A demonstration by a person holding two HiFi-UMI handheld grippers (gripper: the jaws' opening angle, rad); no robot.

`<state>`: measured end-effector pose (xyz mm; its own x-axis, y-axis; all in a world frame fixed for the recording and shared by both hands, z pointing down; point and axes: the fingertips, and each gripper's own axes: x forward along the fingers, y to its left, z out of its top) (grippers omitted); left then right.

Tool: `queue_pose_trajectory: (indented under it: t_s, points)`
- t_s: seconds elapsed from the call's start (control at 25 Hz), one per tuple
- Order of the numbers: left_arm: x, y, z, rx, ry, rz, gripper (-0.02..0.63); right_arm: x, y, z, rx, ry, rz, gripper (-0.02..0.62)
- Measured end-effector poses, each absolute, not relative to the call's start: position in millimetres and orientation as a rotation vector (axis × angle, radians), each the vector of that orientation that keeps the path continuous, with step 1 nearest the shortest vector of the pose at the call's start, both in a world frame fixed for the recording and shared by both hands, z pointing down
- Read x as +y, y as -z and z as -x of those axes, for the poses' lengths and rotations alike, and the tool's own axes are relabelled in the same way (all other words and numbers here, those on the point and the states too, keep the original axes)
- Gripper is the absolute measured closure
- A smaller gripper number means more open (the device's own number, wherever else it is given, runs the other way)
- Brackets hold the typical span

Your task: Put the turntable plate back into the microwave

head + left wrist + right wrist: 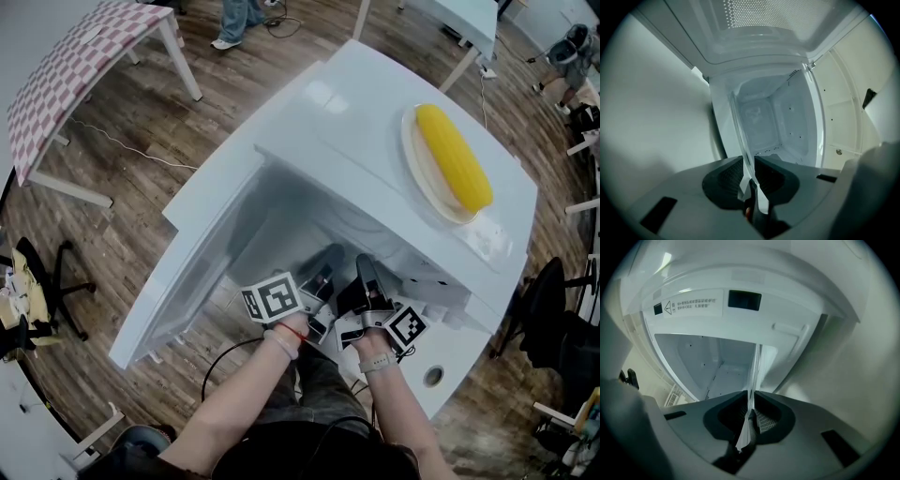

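The white microwave (356, 122) stands with its door (197, 234) swung open to the left. Both grippers reach into its mouth side by side, the left gripper (328, 261) beside the right gripper (364, 270). In the left gripper view the clear glass turntable plate (740, 136) shows edge-on, pinched by the left gripper (749, 163), with the empty cavity (785, 122) behind it. In the right gripper view the same glass plate (755, 371) runs up from the right gripper (752, 398), which is shut on its rim. From the head view the glass is barely discernible.
On top of the microwave lies a yellow corn cob (453, 155) on a white plate (411, 155). A checkered table (84, 66) stands at the left and office chairs (47, 281) at the sides. Someone's legs (239, 19) are at the far top, and cables lie on the wood floor.
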<state>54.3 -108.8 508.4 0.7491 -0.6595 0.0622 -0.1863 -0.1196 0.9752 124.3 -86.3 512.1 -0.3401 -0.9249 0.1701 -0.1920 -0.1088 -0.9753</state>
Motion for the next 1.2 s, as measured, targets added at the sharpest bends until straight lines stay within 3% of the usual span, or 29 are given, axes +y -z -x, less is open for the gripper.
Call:
queue_pose_trajectory:
  t_s: [1.2]
  points:
    - [-108,-518,-62,-0.652,0.425,-1.655,0.546,-78,-501,-116,1.757,1.460,1.249,0.552]
